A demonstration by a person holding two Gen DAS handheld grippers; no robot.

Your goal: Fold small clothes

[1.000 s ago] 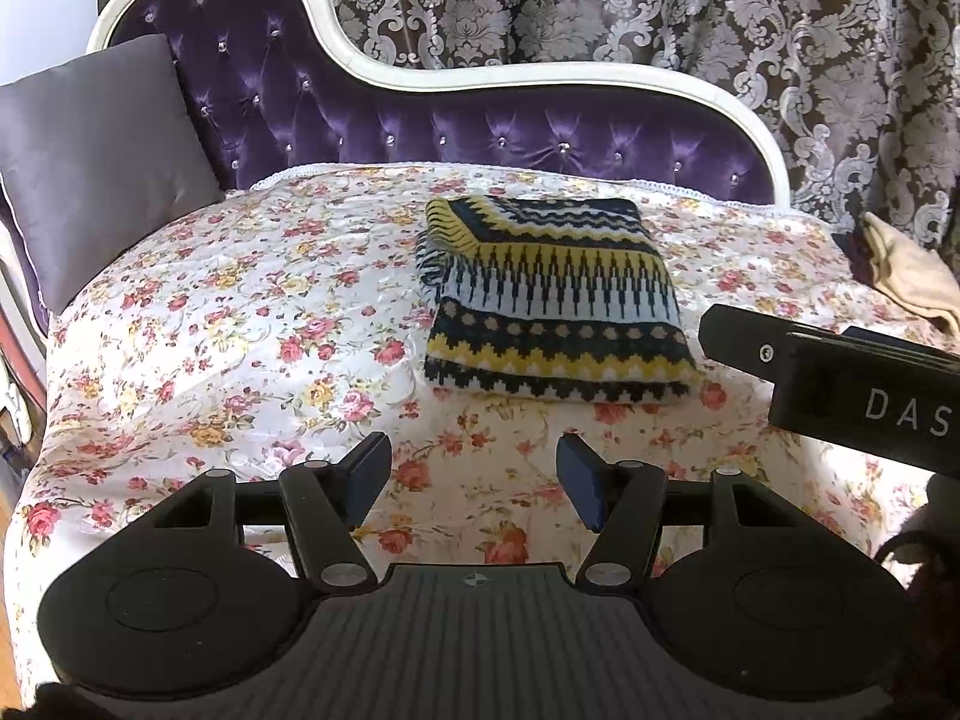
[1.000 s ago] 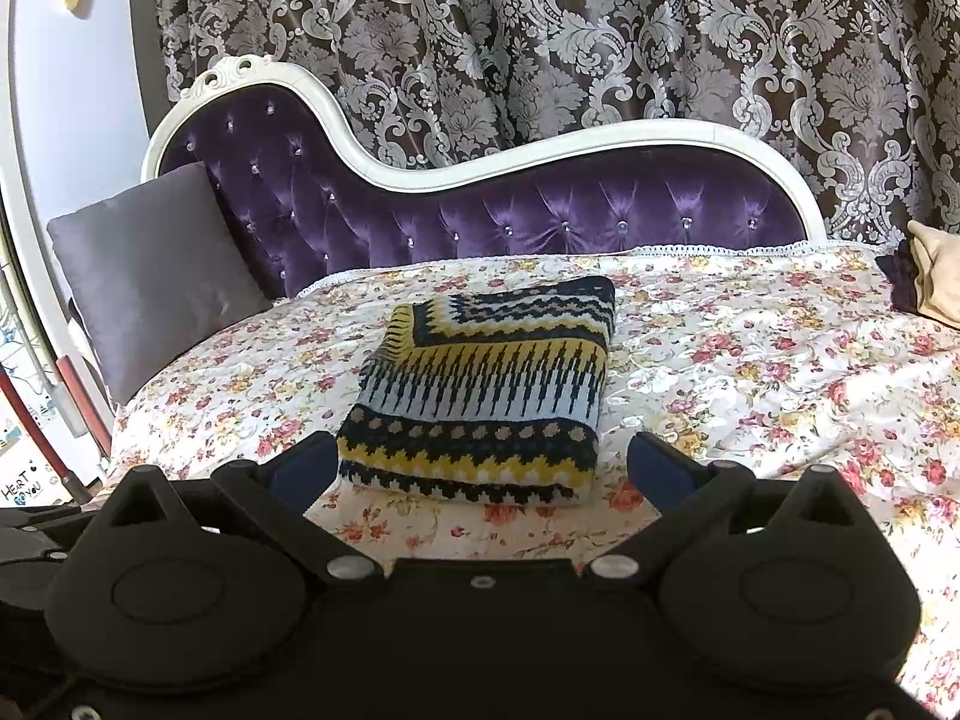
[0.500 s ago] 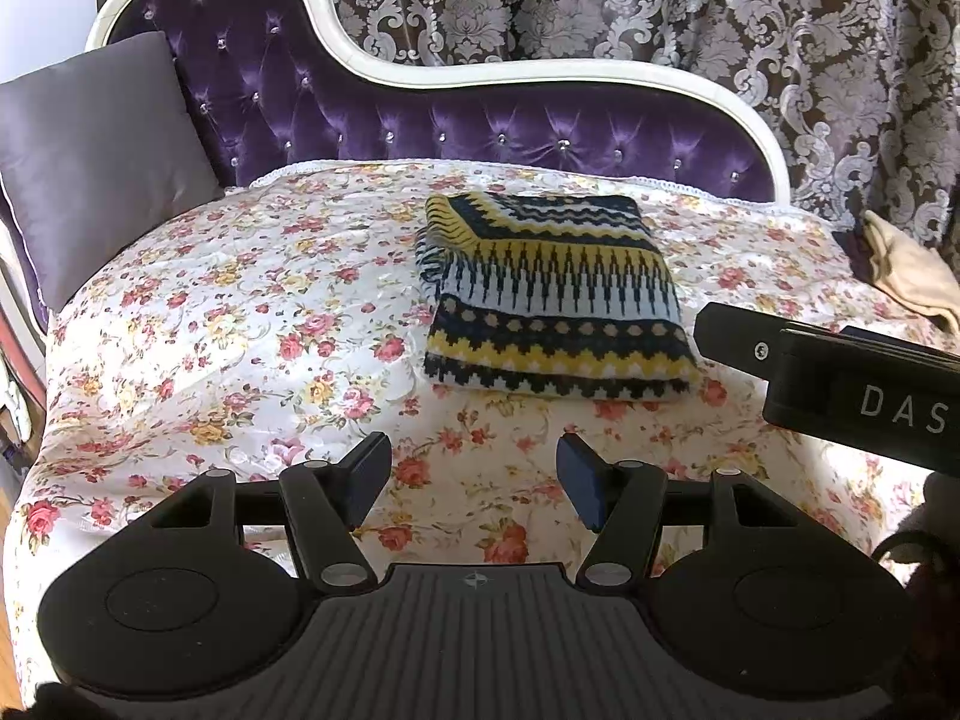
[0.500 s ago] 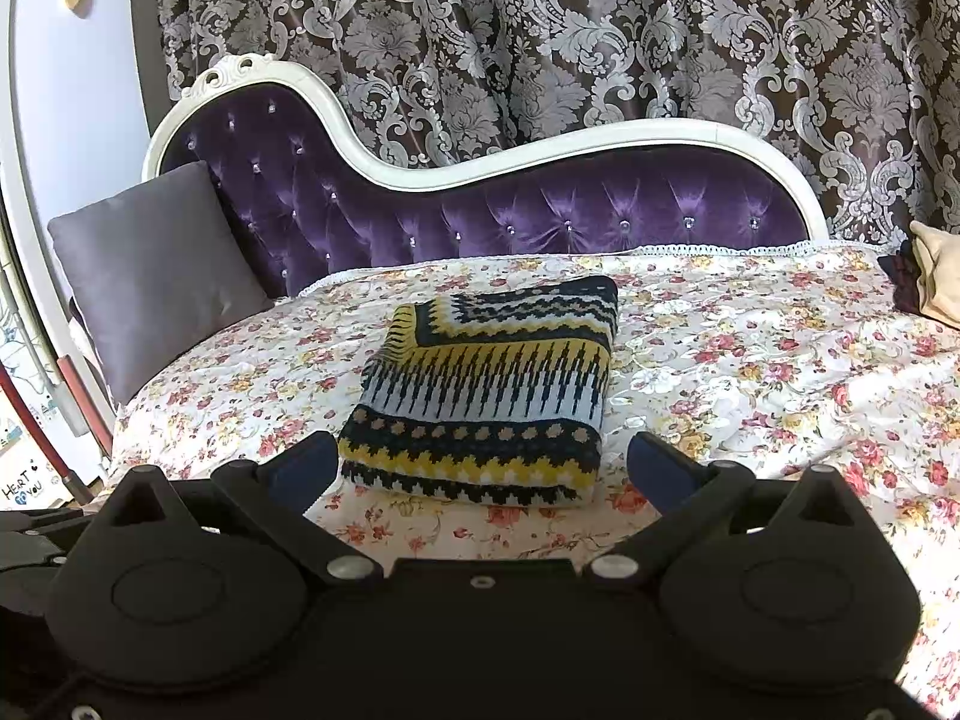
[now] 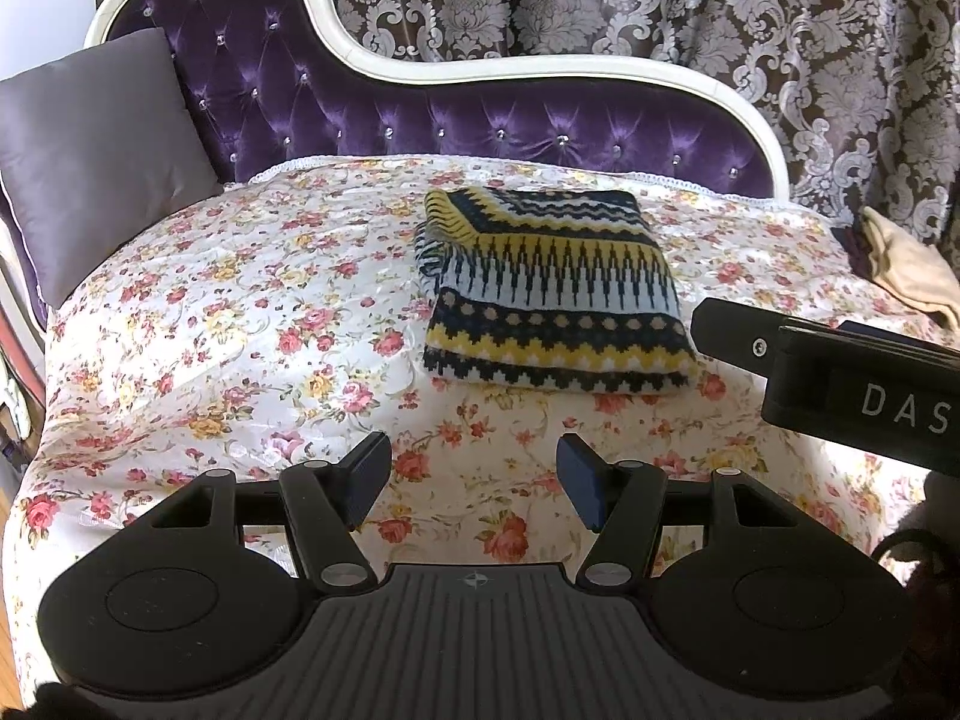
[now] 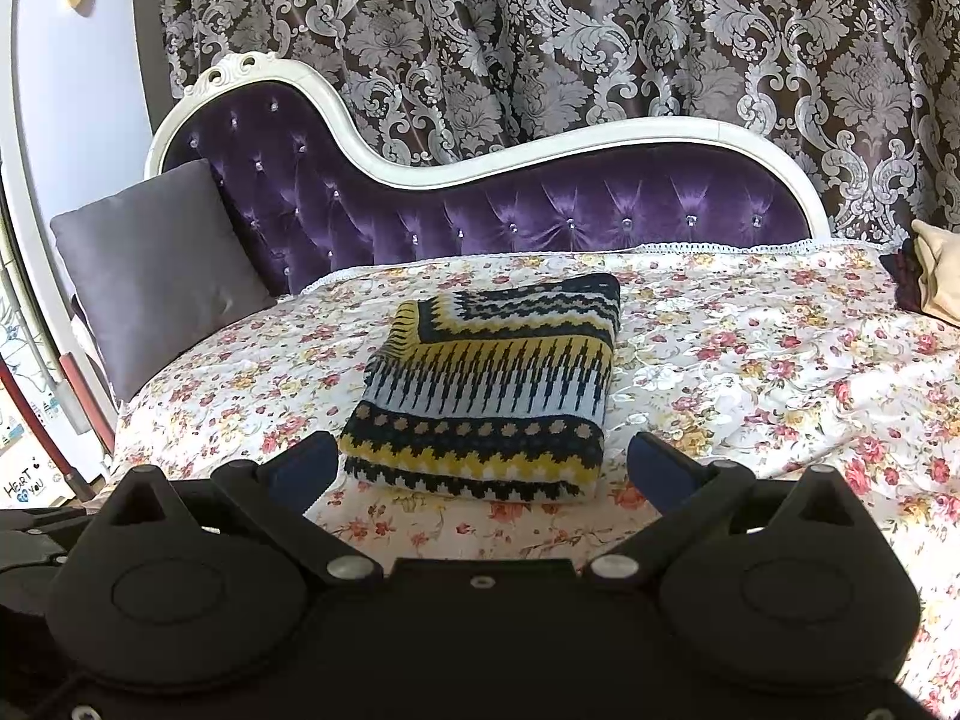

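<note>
On floral quilted cover [image 5: 252, 324]: folded zigzag-knit sweater [image 5: 552, 294] | left gripper [image 5: 474, 474] fingers apart | right gripper [image 6: 480, 468] fingers apart

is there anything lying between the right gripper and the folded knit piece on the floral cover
Nothing visible. Only bare floral cover lies between the open right gripper and the folded knit garment. The grey cushion and beige cloth sit off to the sides.

Both wrist cams low, near, facing shared folded knit [image 5: 555, 294] [image 6: 489, 393].
</note>
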